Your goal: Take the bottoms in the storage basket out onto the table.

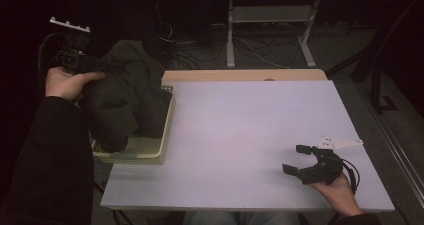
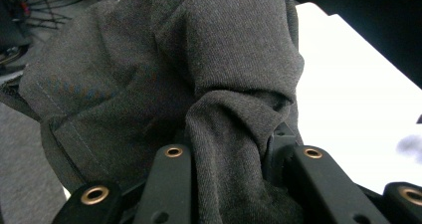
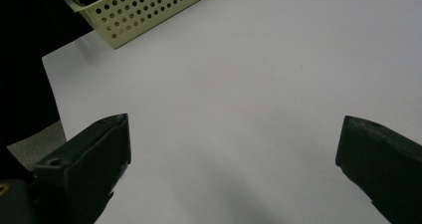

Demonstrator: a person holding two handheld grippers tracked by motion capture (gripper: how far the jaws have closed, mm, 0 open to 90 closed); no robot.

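A dark grey garment (image 1: 127, 97) hangs bunched over the pale yellow perforated basket (image 1: 167, 130) at the table's left edge. My left gripper (image 1: 102, 64) holds it up from the far left, and in the left gripper view a thick fold of the garment (image 2: 224, 149) is pinched between the two black jaws. My right gripper (image 1: 300, 159) rests low over the table's near right corner, jaws wide apart with bare tabletop between them. In the right gripper view the basket (image 3: 144, 7) lies at the top left, well away from the right gripper (image 3: 234, 149).
The white table (image 1: 245, 130) stretches between the basket and the right hand. Beyond its far edge stand a metal frame (image 1: 272, 32) and loose cables on the floor. The person's dark sleeve (image 1: 55, 160) fills the near left.
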